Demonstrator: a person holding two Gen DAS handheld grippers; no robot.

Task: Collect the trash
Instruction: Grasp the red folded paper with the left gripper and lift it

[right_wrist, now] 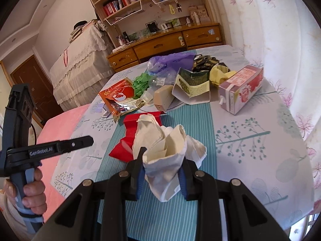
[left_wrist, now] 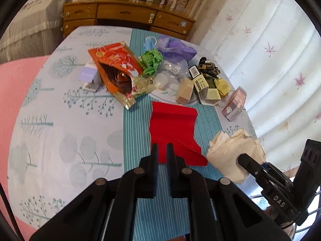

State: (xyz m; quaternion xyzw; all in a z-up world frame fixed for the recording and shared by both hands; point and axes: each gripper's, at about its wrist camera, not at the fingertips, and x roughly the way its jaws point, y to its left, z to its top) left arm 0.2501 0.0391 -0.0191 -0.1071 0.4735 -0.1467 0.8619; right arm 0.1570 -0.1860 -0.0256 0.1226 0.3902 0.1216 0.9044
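My right gripper (right_wrist: 163,156) is shut on a crumpled white tissue (right_wrist: 160,140), held a little above the table. The left wrist view shows that tissue (left_wrist: 230,150) with the right gripper (left_wrist: 241,158) at the lower right. A flat red paper (left_wrist: 172,128) lies on the teal striped runner (left_wrist: 136,120). My left gripper (left_wrist: 162,146) hovers over its near end, its jaws a narrow gap apart with nothing between them. From the right wrist view the left gripper (right_wrist: 90,139) hangs clear to the left of the red paper (right_wrist: 130,128), with a hand on its handle.
Further back lies a pile of trash: an orange snack bag (left_wrist: 114,64), green crumpled paper (left_wrist: 151,60), a purple plastic bag (left_wrist: 176,48), a beige box (left_wrist: 184,90), a torn tea box (left_wrist: 202,84) and a pink carton (left_wrist: 234,104). A pink surface (left_wrist: 16,84) borders the table's left; a curtain (left_wrist: 270,50) hangs right.
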